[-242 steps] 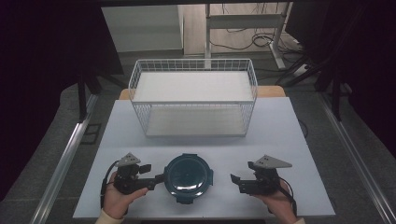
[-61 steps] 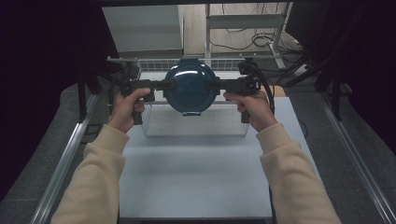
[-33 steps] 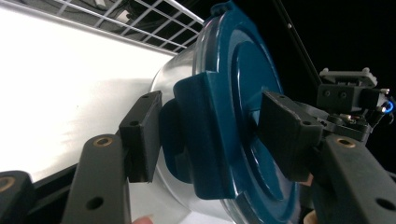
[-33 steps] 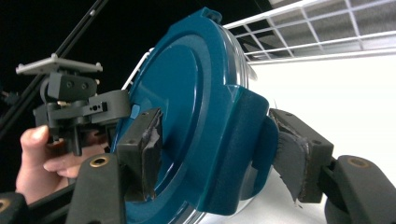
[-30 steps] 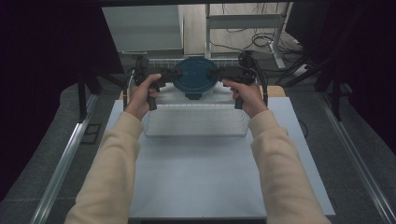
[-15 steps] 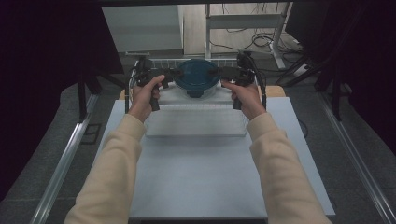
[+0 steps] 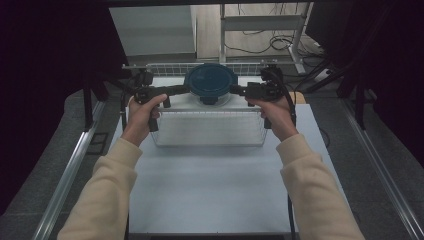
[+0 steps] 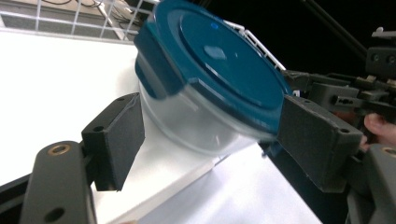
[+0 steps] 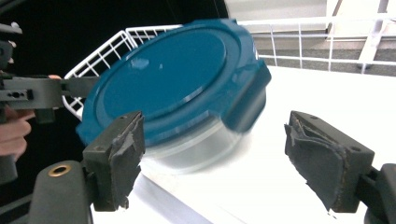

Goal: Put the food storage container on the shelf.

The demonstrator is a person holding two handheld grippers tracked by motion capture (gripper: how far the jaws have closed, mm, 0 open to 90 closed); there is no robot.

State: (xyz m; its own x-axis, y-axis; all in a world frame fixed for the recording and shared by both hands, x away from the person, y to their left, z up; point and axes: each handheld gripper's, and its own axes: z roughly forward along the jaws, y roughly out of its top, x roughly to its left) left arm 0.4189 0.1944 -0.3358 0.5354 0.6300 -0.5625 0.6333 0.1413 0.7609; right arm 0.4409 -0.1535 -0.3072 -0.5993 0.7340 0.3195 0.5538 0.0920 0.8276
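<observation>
Container (image 7: 210, 81) now released in basket (image 7: 207, 134); both tools' jaws just opened.

Both arms outstretched; left gripper (image 7: 186, 90) and right gripper (image 7: 235, 90) gape (jaws just opened).

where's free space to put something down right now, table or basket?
Table: bare between the wire basket's near wall and the near edge, flanked by the forearms. Basket: its near floor looks bare; the far end is crowded by the blue-lidded container, with the open left gripper and right gripper on either side of it.
</observation>
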